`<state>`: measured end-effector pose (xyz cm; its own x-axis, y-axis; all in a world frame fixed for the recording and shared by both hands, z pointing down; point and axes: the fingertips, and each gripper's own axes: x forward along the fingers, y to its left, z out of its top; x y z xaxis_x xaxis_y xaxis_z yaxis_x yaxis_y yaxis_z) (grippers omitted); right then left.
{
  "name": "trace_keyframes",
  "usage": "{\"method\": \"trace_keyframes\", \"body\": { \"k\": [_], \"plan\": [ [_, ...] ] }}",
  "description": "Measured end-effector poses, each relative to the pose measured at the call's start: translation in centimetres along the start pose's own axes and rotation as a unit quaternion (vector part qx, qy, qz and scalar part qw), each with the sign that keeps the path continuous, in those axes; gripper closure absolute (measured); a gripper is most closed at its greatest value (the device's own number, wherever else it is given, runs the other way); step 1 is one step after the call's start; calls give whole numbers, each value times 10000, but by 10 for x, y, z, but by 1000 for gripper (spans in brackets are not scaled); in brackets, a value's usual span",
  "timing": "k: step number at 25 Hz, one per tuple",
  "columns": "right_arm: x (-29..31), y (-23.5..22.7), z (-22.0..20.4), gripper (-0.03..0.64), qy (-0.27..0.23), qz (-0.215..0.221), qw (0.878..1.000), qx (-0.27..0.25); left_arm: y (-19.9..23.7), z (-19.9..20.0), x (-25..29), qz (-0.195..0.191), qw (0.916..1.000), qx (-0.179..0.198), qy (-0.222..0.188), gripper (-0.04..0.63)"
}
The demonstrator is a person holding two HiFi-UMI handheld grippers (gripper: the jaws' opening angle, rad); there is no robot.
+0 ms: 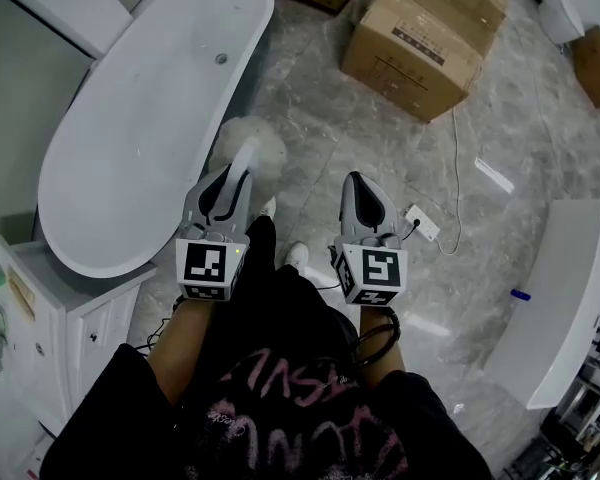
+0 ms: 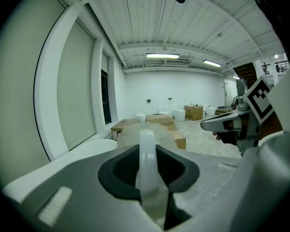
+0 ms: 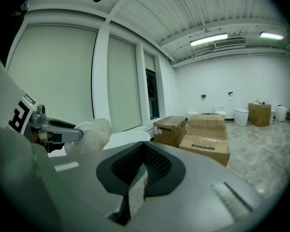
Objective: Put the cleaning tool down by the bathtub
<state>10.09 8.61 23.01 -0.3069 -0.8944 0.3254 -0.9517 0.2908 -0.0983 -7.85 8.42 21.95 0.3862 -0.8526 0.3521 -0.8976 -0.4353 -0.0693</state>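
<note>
Honestly, not done yet. The cleaning tool [image 1: 251, 144] is up in the air by the look of it, hovering just beside the bathtub [image 1: 130, 148] rather than lying on the floor [image 1: 380, 158]. The left gripper [image 1: 239, 171] is clamped on its smooth white handle, with a fluffy pale puff out front. The right gripper [image 1: 359, 183] has its jaws closed on nothing. The tub's a glossy white oval and the floor's grey marble-look tile. What's left: lower the tool and let go.

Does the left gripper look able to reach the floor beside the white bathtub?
Probably yes: grey marble floor beside the white oval bathtub lies bare just ahead of the left gripper and its fluffy white cleaning tool.
</note>
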Motion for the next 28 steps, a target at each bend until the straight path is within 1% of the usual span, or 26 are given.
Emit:
{"method": "trace_keyframes", "body": {
  "k": [4,6,12,16,21,28],
  "plan": [
    [23,0,-4,604,64,-5,10000,-64,12,-1,23,-12,9998,-138,114,502],
    [36,0,-8,604,112,12,9999,-68,18,-3,34,-11,9998,-138,153,502],
    [71,-2,-21,604,341,-18,9994,55,33,-24,69,-25,9993,-236,297,502],
    [93,-9,-36,604,448,-49,9990,34,42,-55,89,44,9988,-248,421,502],
    [120,-15,-61,604,641,-48,9979,39,45,-80,118,-15,9979,-309,563,502],
    [161,-24,-102,604,899,-54,9956,275,52,-121,161,-45,9946,-457,933,502]
  ]
}}
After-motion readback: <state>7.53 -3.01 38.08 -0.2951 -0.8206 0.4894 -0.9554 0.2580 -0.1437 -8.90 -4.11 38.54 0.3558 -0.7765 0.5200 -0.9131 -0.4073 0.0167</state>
